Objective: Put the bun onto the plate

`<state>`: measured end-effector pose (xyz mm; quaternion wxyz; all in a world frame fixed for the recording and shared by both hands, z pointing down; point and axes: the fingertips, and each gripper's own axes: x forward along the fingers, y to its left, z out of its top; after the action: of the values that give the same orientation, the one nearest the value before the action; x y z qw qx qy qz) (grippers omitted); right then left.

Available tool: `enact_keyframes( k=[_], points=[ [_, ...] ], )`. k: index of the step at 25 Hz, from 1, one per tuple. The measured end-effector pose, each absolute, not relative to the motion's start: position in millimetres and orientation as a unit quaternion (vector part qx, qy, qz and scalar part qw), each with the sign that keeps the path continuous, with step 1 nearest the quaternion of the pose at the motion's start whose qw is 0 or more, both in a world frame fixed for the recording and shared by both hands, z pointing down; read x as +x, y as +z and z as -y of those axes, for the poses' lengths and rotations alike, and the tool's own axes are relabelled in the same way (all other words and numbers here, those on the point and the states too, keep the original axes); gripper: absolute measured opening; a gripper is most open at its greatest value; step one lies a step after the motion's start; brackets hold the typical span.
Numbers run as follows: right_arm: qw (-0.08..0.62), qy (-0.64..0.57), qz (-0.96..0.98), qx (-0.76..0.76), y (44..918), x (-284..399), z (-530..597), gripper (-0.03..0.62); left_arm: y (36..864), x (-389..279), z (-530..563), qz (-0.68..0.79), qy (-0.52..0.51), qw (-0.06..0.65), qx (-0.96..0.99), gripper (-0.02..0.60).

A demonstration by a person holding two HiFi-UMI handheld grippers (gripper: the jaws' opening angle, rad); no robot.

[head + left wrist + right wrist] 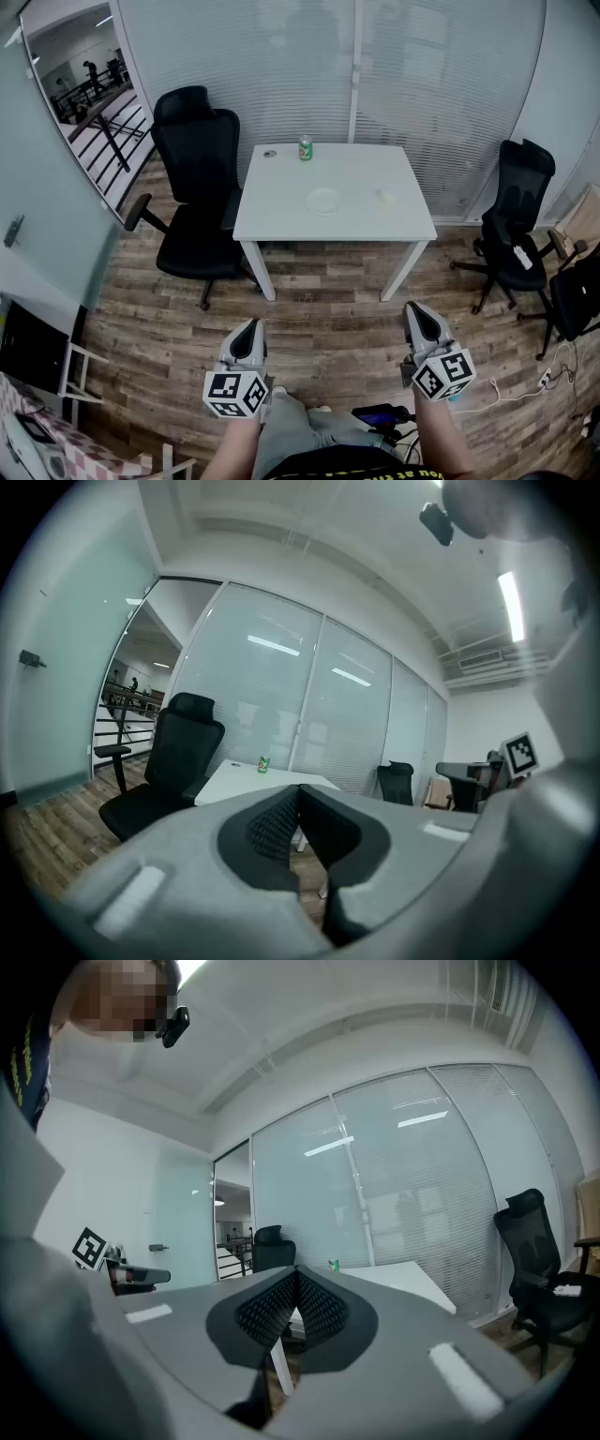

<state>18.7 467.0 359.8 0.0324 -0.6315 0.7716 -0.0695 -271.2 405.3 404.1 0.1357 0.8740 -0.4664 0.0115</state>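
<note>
Pale bun (386, 197) sits on the desk (281, 202), far at twelve o'clock from the closed right tool (418, 309); left tool (248, 325) closed too.

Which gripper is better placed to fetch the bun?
Probably the right gripper: the pale bun lies right of the white round plate, on its side of the white table. The left gripper is equally shut and far.

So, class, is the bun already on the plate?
No, the bun lies on the table, right of the plate and apart from it.

Open floor (328, 323) before the table (281, 202)
</note>
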Motion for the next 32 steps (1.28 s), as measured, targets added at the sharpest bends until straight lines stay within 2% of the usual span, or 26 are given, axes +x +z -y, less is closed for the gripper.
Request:
enact_keyframes(
  k=[32],
  points=[
    [0.046,-0.066,-0.766,-0.638,358.1,45.0,-443.3,0.006,412.7,-260.6,-365.0,0.476,0.008,0.138,0.869,0.000]
  ],
)
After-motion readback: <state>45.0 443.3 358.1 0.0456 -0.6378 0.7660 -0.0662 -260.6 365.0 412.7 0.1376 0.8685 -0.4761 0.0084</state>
